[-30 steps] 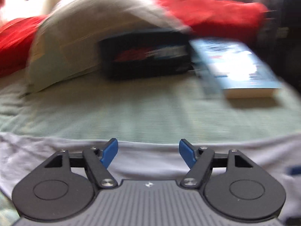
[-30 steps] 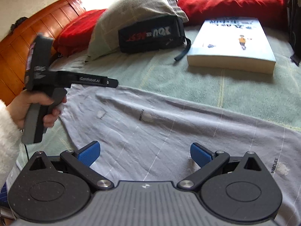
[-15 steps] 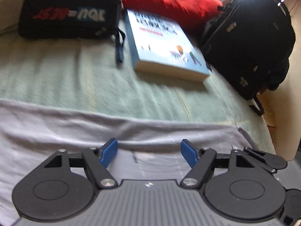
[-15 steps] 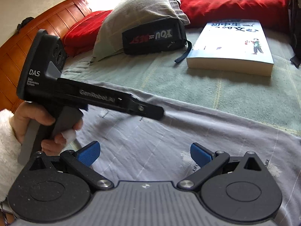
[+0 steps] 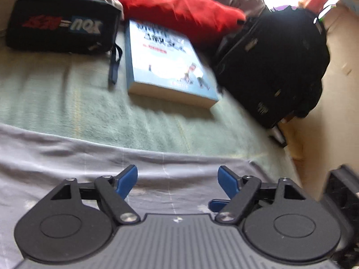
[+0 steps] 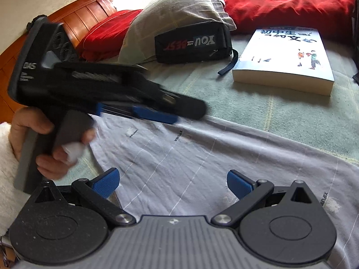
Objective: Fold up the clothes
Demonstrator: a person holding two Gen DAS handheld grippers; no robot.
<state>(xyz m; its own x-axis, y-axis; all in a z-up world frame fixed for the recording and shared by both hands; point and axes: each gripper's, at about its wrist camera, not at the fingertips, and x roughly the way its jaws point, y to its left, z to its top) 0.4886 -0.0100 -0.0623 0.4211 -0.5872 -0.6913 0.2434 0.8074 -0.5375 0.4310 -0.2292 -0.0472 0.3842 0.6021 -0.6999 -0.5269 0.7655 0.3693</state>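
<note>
A pale green towelling bed cover (image 6: 258,112) is lying under everything, and the wide grey garment with thin white lines (image 6: 202,157) is lying spread flat across its near part, reaching under both grippers. Along the far edge a long red pillow (image 6: 287,2) and a beige checked pillow (image 6: 175,11) are resting, with a black backpack (image 5: 276,67) sitting at the bed's right side. A thick paperback book with a pale blue cover (image 6: 289,53) is lying just beside a black zipped pouch with red and white lettering (image 6: 193,42). The left gripper (image 6: 170,114), held in a hand (image 6: 47,148), is hovering over the garment's left part, its jaws opening with nothing between them. The right gripper (image 6: 172,180) is hanging above the cloth, its blue fingers (image 6: 105,180) standing wide apart and gripping nothing.
</note>
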